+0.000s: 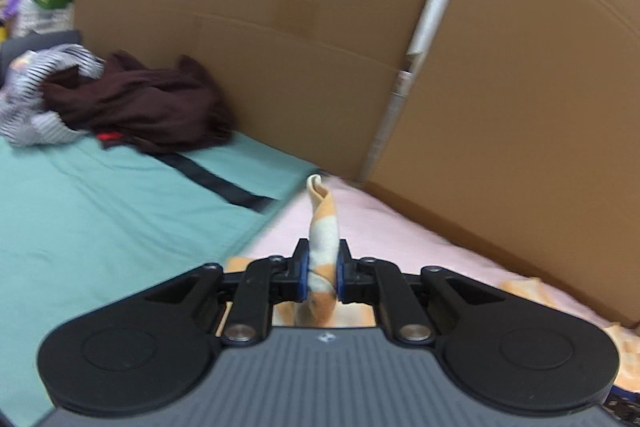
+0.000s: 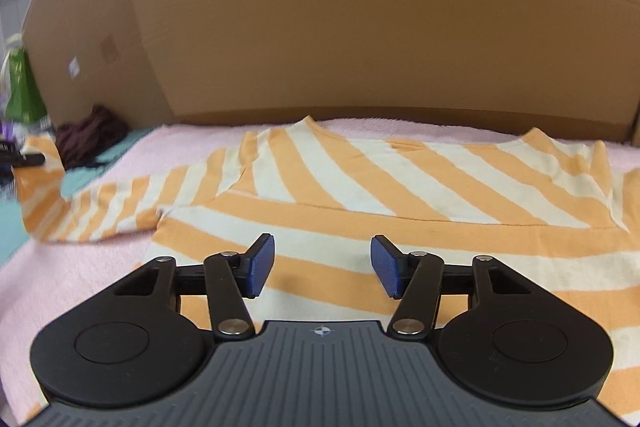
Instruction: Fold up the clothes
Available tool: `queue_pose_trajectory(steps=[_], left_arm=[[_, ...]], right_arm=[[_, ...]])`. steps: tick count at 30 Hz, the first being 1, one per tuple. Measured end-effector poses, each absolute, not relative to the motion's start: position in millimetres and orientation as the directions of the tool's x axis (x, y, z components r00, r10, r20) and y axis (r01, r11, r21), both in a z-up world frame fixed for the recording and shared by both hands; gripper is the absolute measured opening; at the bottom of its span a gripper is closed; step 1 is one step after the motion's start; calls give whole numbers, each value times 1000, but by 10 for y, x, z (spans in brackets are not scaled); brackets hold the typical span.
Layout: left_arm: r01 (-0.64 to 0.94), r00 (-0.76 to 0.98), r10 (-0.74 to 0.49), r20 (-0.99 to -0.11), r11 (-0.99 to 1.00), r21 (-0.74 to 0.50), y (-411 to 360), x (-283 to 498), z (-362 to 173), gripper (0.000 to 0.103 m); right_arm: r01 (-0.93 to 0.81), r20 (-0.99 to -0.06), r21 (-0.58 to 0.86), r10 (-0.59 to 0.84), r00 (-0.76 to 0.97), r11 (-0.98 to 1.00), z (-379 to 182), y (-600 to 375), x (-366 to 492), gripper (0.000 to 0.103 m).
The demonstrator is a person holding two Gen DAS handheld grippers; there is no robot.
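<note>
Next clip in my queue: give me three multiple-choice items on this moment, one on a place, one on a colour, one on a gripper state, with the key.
1. Where does the dark maroon garment lie?
A. on the teal sheet by the cardboard wall
B. on the pink towel
C. in the right gripper

2. What colours are the shirt's stripes?
A. blue and white
B. orange and cream
C. red and black

3. What is the left gripper doing?
A. open and empty
B. shut on the shirt's sleeve
C. shut on a bag

Key: 1 A, it is heaped on the teal sheet against the cardboard. 2 B, the striped shirt shows orange and cream bands. 3 B, its pads pinch the striped sleeve, while the right gripper is open above the shirt.
</note>
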State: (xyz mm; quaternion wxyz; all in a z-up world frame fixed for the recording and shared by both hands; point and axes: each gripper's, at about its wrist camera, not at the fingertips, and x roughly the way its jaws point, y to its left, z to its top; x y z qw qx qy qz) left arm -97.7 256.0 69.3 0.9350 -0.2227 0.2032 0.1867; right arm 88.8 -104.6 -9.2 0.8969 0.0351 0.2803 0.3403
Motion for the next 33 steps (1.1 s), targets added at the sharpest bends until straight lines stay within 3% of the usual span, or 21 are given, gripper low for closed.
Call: queue_pose_trajectory(steps=[4,13,19,24,29,33], left_arm=[[-322,882,149,-447,882,-343,2049,-643,701,8],[-195,863,1,-506,923,-332,1332,-151,397,8],[-160,847,-32,-531,937,-311,1120,-82,225,8],[-136,835,-50,-548,946,-294,988,-45,101,14],[-108,841,-54,-539,958,-265,961,-119,93,30],[-82,849,-57,-525,968,-238,953,-211,117,41]], right_arm=[[-520,-445,354,629,638,777,-103,-1186,963,66],[-438,-378,394,577,724,808,-45,-1399,967,59],[-474,-375,391,607,701,789,-23,-1423,935,59],[-494,-369,390,623,689,777,-16,-1401,948,59],[-526,-374,376,645,667,763,-41,-1337,954,33],[-555,-390,373,669,633,743,-65,-1276,961,31]])
